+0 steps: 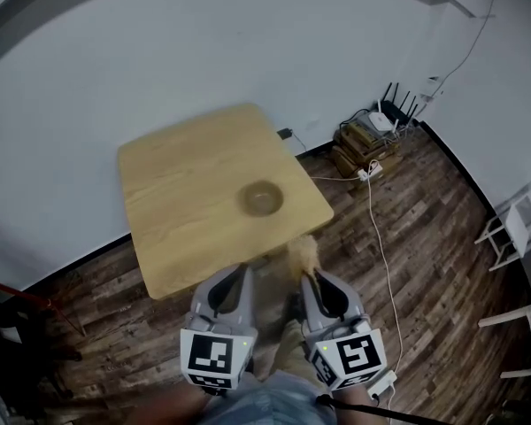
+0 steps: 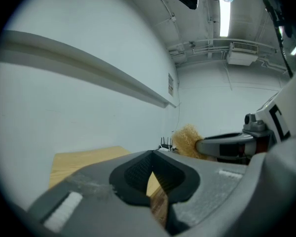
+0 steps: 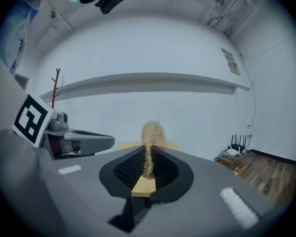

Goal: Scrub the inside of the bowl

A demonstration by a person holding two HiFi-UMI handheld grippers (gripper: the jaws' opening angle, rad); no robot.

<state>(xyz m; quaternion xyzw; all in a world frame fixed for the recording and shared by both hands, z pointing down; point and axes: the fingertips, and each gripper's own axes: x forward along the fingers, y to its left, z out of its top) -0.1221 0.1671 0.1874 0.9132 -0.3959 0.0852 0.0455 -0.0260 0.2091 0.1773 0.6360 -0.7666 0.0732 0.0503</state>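
Head view: bowl [image 1: 262, 199] sits on the table [image 1: 177, 193], twelve o'clock from both tools. Right gripper [image 3: 148, 154] pinches a straw-coloured scrubber [image 3: 153, 132]; left gripper [image 2: 154, 154] is closed on nothing.

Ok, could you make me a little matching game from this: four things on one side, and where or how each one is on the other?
Things
1. bowl
2. scrubber
3. left tool
4. router

Places and states
A. jaw tips together, holding nothing
B. on a stack on the floor, by the wall
C. clamped in the right tool
D. standing on the wooden table

Pairs: 1-D, 2-C, 3-A, 4-B.
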